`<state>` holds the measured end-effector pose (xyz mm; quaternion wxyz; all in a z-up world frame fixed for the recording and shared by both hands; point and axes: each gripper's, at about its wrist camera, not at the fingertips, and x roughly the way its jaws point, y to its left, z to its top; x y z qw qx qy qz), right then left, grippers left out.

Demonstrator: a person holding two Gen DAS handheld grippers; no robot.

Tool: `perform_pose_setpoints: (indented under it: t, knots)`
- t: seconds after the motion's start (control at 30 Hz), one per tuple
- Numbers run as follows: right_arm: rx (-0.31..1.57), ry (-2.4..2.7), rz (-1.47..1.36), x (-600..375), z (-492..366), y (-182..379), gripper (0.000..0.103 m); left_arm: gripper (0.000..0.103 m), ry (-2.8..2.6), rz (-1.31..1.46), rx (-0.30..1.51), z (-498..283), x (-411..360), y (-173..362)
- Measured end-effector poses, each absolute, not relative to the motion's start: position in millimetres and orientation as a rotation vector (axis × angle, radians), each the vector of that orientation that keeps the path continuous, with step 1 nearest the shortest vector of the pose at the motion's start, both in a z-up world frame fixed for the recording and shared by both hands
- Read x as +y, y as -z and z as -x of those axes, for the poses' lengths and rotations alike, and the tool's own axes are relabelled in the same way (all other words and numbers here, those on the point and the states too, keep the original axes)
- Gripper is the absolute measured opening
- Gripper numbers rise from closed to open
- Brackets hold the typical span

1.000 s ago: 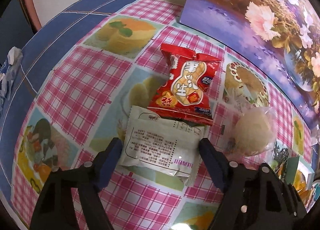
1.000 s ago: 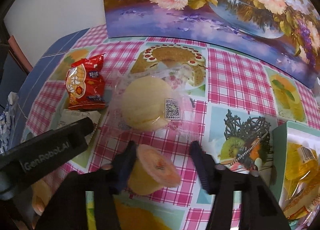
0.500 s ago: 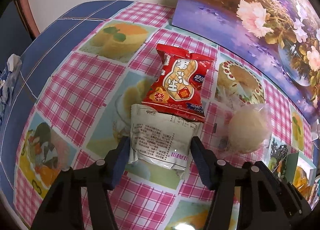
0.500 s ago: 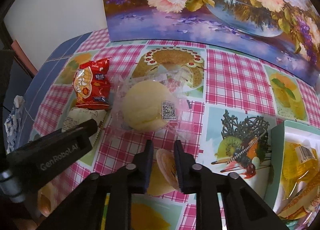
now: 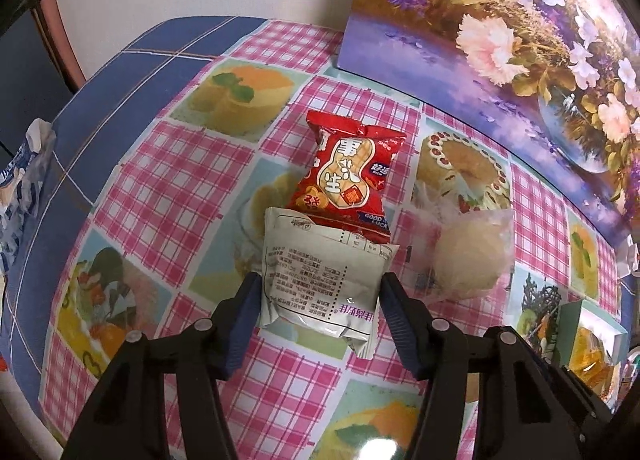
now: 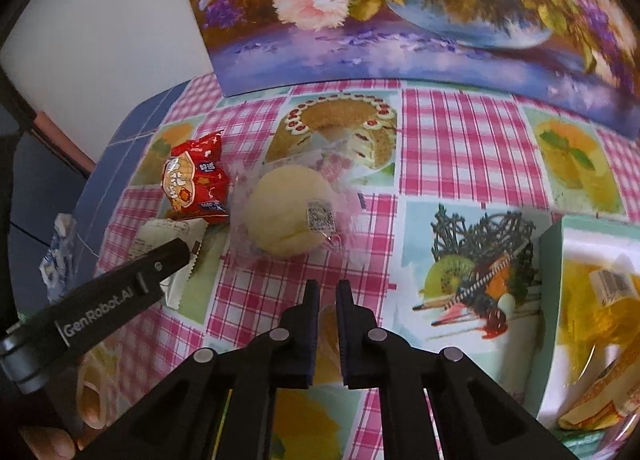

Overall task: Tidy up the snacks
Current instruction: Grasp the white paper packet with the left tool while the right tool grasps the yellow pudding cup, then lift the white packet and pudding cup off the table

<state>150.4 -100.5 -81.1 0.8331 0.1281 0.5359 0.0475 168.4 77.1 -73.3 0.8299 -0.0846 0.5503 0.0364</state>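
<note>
My left gripper (image 5: 320, 292) is shut on a white printed snack packet (image 5: 320, 284), its fingers pressed on both sides. A red peanut bag (image 5: 348, 175) lies just beyond the packet, overlapping its far edge. A round pale bun in clear wrap (image 5: 468, 264) lies to the right; it also shows in the right wrist view (image 6: 288, 215). My right gripper (image 6: 327, 296) is shut on a small orange-lidded jelly cup (image 6: 326, 340), mostly hidden between the fingers. The left gripper's finger (image 6: 160, 264) shows at lower left.
A green-rimmed white box (image 6: 556, 260) holding yellow wrapped snacks stands at the right; it also shows in the left wrist view (image 5: 616, 336). A flower painting (image 6: 400, 11) leans at the table's back. Crumpled blue-white wrappers (image 5: 24, 175) lie at the left edge.
My left gripper has closed on the white packet and risen a little. My right gripper has closed on the jelly cup and lifted it, so the cup is now mostly hidden.
</note>
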Motion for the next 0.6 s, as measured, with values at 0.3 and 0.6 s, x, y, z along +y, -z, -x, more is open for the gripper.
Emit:
perform_pose_setpoints:
  t: [0.3,0.6]
  knots:
    - [1.179,-0.086,-0.34,-112.2,-144.3,80.1,0.013,0.062,-0.075,0.229,1.222,-153.9,78.0,78.4]
    - [1.204,-0.091,-0.341,-115.5,-132.0,76.1,0.023,0.062,-0.054,0.27,1.236,-141.9,75.6,75.6]
